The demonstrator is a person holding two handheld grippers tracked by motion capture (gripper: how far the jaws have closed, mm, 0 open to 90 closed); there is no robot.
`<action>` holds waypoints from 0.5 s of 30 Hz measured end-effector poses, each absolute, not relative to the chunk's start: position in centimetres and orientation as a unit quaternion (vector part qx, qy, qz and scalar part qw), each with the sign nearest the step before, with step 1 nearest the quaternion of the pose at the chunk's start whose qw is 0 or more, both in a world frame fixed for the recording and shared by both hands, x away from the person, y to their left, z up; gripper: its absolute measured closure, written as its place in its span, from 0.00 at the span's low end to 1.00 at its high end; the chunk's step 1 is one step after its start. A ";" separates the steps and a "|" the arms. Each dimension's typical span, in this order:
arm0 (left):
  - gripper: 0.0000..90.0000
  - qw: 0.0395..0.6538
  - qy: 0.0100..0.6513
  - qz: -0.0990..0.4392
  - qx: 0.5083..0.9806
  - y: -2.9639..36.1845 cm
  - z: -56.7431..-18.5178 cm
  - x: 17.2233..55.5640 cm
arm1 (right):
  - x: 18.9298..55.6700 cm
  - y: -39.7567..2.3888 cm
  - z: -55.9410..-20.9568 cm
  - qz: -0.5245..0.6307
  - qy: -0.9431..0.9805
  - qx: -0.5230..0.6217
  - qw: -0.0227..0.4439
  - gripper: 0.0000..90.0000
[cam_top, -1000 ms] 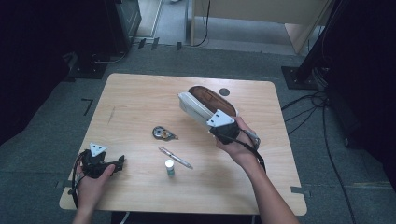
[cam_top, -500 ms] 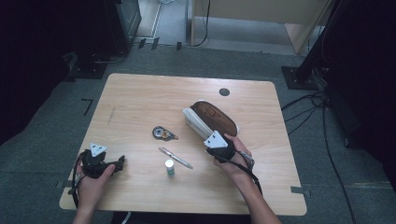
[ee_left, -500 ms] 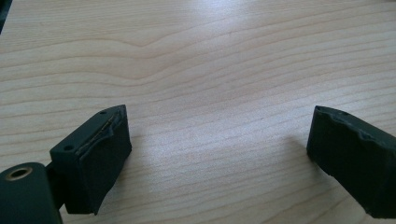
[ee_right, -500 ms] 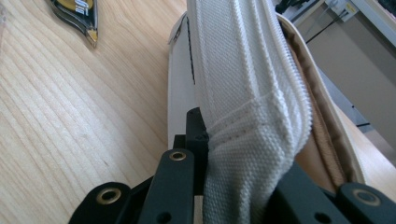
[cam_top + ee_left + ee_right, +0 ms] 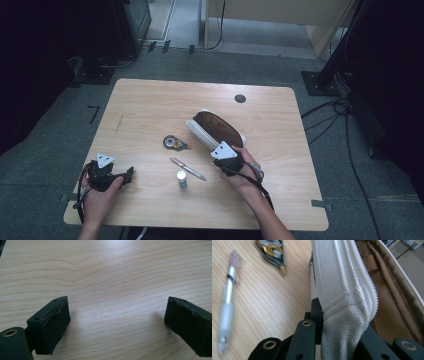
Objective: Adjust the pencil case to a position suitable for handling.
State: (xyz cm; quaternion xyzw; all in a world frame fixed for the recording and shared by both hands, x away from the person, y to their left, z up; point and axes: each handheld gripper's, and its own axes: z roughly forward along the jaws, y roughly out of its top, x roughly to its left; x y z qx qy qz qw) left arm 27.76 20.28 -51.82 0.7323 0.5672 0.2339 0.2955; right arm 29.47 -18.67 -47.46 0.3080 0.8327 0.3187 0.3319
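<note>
Pouch is down on the table now

Your left gripper [image 5: 127, 175] idles at 7 o'clock, jaws wide and empty. Your right gripper [image 5: 332, 340] has lowered the pencil case [image 5: 216, 128], rim pinched, onto the table [image 5: 150, 105] just right of centre; pen [image 5: 187, 169] and tape dispenser [image 5: 175, 143] wait at its 9 o'clock for loading.

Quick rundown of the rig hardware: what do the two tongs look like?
Both are black handheld units. The left tongs and right tongs each carry a grey three-cornered plate on top and trail a black cable. The jaws are blocky black pads with worn edges, on arms with brass-ringed holes. Forearms are bare, no sleeves.
</note>
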 end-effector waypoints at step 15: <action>0.07 0.296 0.566 0.234 0.733 20.3 -51.8 27.8 | 30.2 -17.9 -47.1 0.365 0.812 0.335 0.309 0.49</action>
